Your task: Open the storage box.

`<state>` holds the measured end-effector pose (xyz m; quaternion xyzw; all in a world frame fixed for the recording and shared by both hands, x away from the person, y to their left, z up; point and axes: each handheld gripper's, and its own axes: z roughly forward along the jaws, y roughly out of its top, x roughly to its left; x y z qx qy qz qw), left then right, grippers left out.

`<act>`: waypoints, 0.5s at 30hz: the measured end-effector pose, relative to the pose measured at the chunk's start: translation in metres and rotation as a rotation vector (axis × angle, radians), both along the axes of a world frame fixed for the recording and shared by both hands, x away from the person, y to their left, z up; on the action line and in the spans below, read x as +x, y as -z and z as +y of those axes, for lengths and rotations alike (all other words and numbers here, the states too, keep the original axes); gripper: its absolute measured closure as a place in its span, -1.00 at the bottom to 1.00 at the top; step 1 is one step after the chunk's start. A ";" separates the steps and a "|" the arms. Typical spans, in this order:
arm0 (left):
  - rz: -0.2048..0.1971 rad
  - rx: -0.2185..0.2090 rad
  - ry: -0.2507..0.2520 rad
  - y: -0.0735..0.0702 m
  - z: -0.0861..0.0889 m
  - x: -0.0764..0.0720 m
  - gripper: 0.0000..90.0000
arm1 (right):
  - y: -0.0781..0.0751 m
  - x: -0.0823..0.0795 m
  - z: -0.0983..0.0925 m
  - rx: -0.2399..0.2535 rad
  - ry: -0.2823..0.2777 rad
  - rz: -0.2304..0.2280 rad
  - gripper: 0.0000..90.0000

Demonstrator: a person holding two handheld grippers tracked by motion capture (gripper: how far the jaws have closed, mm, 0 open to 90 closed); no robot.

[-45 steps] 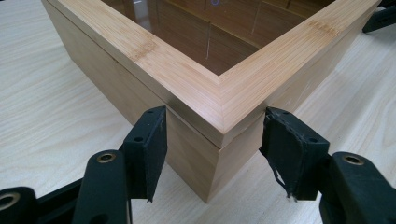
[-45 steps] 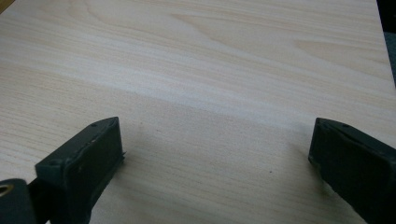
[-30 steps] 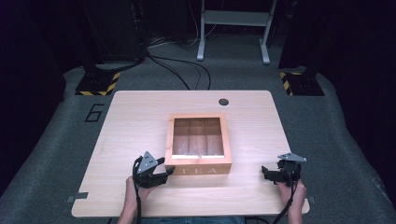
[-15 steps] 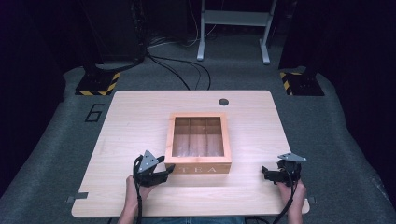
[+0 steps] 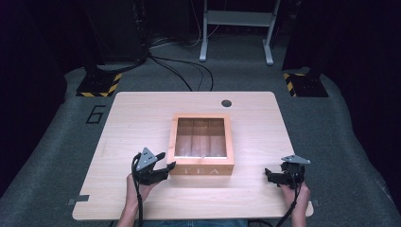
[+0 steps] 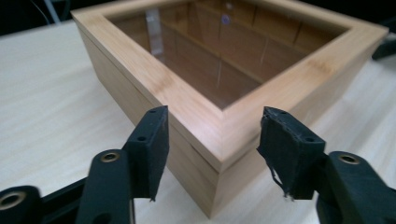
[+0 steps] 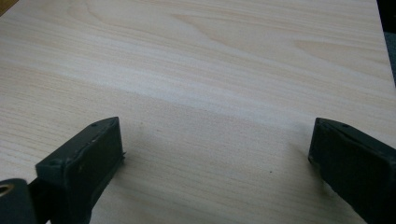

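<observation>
Item: wooden tea box (image 5: 202,144), square, bamboo-coloured, with a glazed lid through which empty compartments are seen. Placed at the middle of the tabletop (image 5: 142,118), slightly toward the near edge.

Step in hand, as judged: an approach to the box's near left corner, preparatory to the lid being raised or the box being shifted. The left gripper (image 5: 161,166) is set at that corner; in the left gripper view its jaws straddle the corner (image 6: 219,144) of the lid frame, one on either side, and have just been opening a little. The corner lies between them, but no pad is seen pressing on the wood, so the gripper is taken as spread, not pinching.

The right gripper (image 5: 276,176) is held near the tabletop's near right corner, well apart from the box; its jaws stand wide over bare wood, nothing between them.

Next move, as judged: the left jaws are to be closed on the lid edge above the seam, or hooked under it; the seam line is thin, so careful placement is called for.

Writing: "TEA" (image 5: 201,170) is read on the box's near face. A figure "6" (image 5: 96,114) is marked on the grey floor covering left of the tabletop.
</observation>
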<state>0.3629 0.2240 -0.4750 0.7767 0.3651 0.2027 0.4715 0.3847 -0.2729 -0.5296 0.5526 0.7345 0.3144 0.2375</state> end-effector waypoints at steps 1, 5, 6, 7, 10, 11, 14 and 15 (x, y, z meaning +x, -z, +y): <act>0.000 0.000 0.000 0.000 0.000 0.000 -0.12 | 0.000 0.000 0.000 0.000 0.000 0.000 -0.94; 0.050 0.022 0.032 0.011 -0.001 0.000 -0.18 | 0.000 0.000 0.000 0.000 0.000 0.000 -0.94; 0.055 0.024 0.039 0.012 -0.001 0.000 -0.14 | 0.000 0.000 0.000 0.000 0.000 0.000 -0.94; 0.056 0.028 0.039 0.013 -0.001 0.001 -0.10 | 0.000 0.000 0.000 0.000 0.000 0.000 -0.94; 0.063 0.012 0.029 0.014 0.000 0.002 -0.01 | 0.000 0.000 0.000 0.000 0.000 0.000 -0.94; 0.059 0.011 0.031 0.014 0.002 0.002 0.00 | 0.000 0.000 0.000 0.000 0.000 0.000 -0.94; 0.058 0.008 0.029 0.013 0.002 0.001 0.06 | 0.000 0.000 0.000 0.000 0.000 0.000 -0.94; 0.050 0.013 0.031 0.013 0.003 0.001 0.09 | 0.000 0.000 0.000 0.000 0.000 0.000 -0.94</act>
